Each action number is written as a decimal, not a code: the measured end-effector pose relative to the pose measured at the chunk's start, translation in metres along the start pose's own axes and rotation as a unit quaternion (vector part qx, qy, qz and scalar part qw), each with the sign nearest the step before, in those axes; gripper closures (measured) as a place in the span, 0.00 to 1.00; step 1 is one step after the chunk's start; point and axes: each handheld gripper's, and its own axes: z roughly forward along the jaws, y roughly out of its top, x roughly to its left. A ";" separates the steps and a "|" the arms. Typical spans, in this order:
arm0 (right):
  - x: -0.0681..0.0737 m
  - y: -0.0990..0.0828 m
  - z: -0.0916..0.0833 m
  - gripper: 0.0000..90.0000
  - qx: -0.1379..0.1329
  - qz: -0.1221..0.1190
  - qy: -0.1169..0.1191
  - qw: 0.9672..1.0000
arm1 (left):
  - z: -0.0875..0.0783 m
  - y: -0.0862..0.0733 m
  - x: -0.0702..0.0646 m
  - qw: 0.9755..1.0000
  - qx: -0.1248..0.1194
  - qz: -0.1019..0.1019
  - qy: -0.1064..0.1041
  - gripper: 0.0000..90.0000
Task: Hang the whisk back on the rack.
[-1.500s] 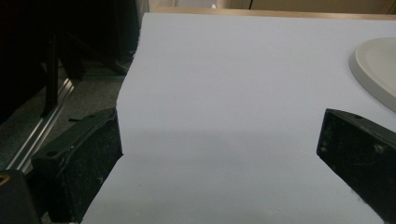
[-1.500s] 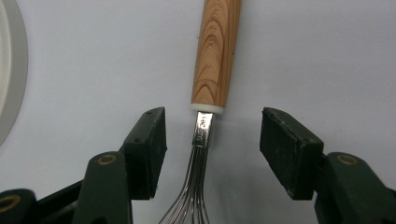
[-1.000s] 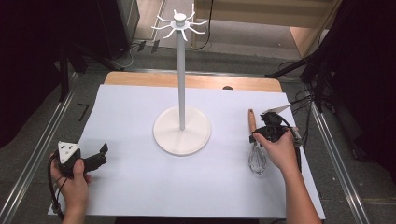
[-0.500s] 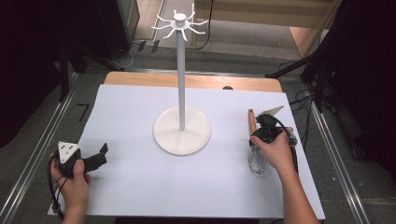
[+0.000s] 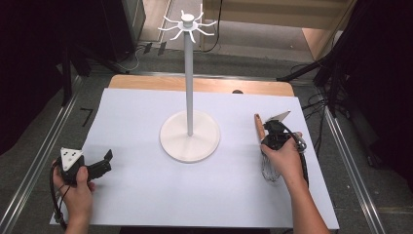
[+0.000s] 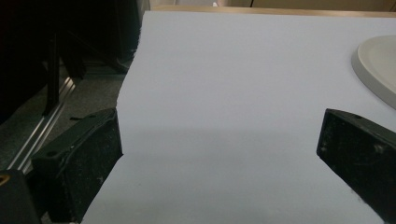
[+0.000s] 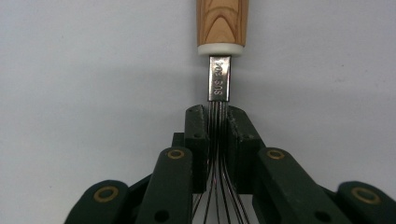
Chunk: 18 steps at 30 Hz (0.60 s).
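Note:
A whisk with a wooden handle (image 5: 258, 126) and a wire head (image 5: 269, 170) lies on the white sheet at the right. My right gripper (image 5: 271, 140) is shut on the whisk's wires just below the metal neck (image 7: 219, 79); its jaws press the wires (image 7: 218, 135) from both sides, with the handle (image 7: 222, 23) pointing away. A white stand (image 5: 189, 134) with a tall pole and hooked arms at the top (image 5: 187, 22) rises mid-table. My left gripper (image 5: 100, 163) rests open at the front left, nothing between its fingers (image 6: 79, 163).
The white sheet (image 5: 136, 195) covers a wooden table whose far edge (image 5: 204, 84) shows. Metal rails (image 5: 39, 161) run along both sides over a dark floor. The stand's round base (image 6: 376, 70) lies ahead and to the right of the left gripper.
The right hand and gripper have shifted slightly over the whisk, and the whisk has turned a little. The left gripper has not moved.

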 end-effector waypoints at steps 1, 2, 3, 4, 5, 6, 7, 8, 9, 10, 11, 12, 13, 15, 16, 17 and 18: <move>0.000 0.000 0.000 0.91 0.000 0.000 0.000 1.000 | 0.000 0.000 0.000 1.000 0.000 0.000 0.000 0.01; 0.000 -0.001 0.000 0.92 -0.001 -0.001 -0.002 1.000 | 0.000 0.000 0.000 1.000 0.000 0.000 -0.001 0.01; 0.000 -0.001 0.000 0.92 -0.004 -0.001 -0.001 1.000 | 0.000 0.000 0.000 1.000 0.000 0.000 0.000 0.01; 0.000 -0.001 0.000 0.92 -0.005 -0.001 -0.001 1.000 | 0.000 0.000 0.000 1.000 0.000 0.000 -0.001 0.01; 0.000 -0.001 0.000 0.92 -0.005 -0.001 -0.001 1.000 | 0.000 0.000 0.000 1.000 0.000 0.000 0.000 0.01; -0.001 -0.001 0.000 0.93 -0.006 -0.003 0.000 1.000 | 0.000 0.000 0.000 1.000 -0.001 0.000 0.000 0.01; -0.001 -0.001 0.000 0.93 -0.009 -0.004 0.001 1.000 | 0.000 0.000 0.000 1.000 -0.001 0.000 0.000 0.01; -0.001 -0.002 -0.001 0.93 -0.013 -0.006 0.003 1.000 | 0.000 0.000 0.000 1.000 0.000 0.000 0.000 0.01; -0.001 -0.002 -0.001 0.93 -0.016 -0.006 0.005 1.000 | 0.000 0.000 0.000 1.000 -0.001 0.000 0.001 0.01; 0.000 -0.002 -0.002 0.93 -0.021 -0.007 0.004 1.000 | 0.000 0.000 0.000 1.000 -0.001 0.000 0.000 0.01; 0.000 -0.003 -0.003 0.93 -0.028 -0.013 0.007 0.999 | 0.000 0.000 0.000 1.000 0.000 0.000 0.001 0.01; 0.000 -0.003 -0.003 0.93 -0.033 -0.013 0.012 0.999 | 0.000 0.000 0.000 1.000 0.000 0.000 0.000 0.01; 0.000 -0.004 -0.004 0.93 -0.043 -0.016 0.018 0.999 | 0.000 0.000 0.000 1.000 0.000 0.000 0.001 0.01; 0.000 -0.004 -0.005 0.93 -0.046 -0.019 0.021 0.999 | 0.000 0.000 0.000 1.000 -0.001 0.000 0.000 0.01; 0.001 -0.005 -0.005 0.93 -0.050 -0.021 0.024 0.998 | 0.000 0.000 0.000 1.000 0.000 0.000 0.001 0.01; 0.001 -0.005 -0.005 0.93 -0.050 -0.021 0.024 0.998 | 0.000 0.000 0.000 1.000 0.000 0.000 0.001 0.01; 0.001 -0.005 -0.006 0.93 -0.054 -0.022 0.028 0.998 | 0.000 0.000 0.000 1.000 0.000 0.000 0.000 0.01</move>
